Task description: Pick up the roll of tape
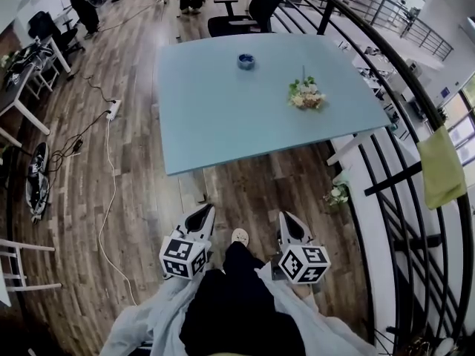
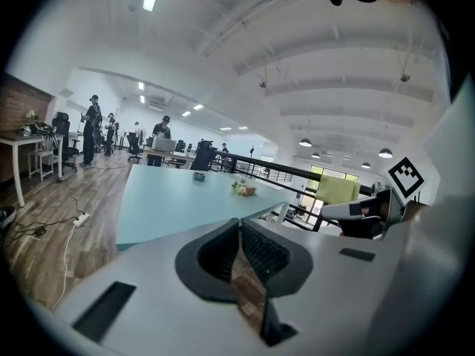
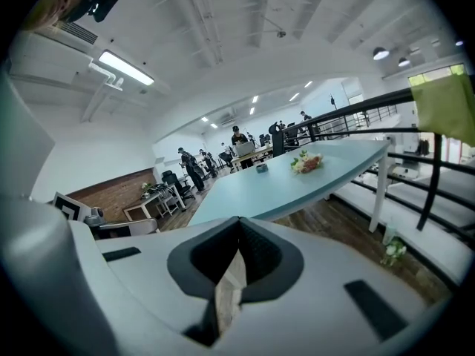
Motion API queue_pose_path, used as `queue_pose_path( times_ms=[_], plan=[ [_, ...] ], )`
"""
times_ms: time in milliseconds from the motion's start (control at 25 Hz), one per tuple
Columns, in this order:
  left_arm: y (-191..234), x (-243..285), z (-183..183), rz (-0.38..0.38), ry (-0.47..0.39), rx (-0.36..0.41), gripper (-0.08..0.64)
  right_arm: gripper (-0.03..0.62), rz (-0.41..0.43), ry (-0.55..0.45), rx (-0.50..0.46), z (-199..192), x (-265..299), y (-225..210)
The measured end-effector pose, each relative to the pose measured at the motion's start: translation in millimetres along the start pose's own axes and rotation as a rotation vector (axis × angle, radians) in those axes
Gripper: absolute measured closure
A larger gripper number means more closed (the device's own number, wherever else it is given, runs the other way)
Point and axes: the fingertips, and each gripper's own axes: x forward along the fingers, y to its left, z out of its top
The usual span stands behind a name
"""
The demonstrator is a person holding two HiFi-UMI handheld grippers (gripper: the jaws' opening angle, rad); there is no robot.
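The roll of tape is a small blue ring lying at the far side of the light blue table. It shows small in the left gripper view and the right gripper view. Both grippers hang side by side over the wooden floor, short of the table's near edge and well apart from the tape. My left gripper has its jaws shut with nothing between them. My right gripper is shut and empty too.
A small bunch of flowers lies on the table's right part. A black railing with a yellow-green cloth runs along the right. An office chair stands behind the table. A white cable and power strip lie on the floor at left.
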Motion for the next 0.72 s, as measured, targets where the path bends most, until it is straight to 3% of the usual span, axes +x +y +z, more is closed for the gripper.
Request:
queue_pose_path(
  times_ms=[720],
  plan=[
    [28,83,32,0.05,-0.025,-0.007,0.534,0.583,0.027,0.001,-0.032,51,76,-41]
  ],
)
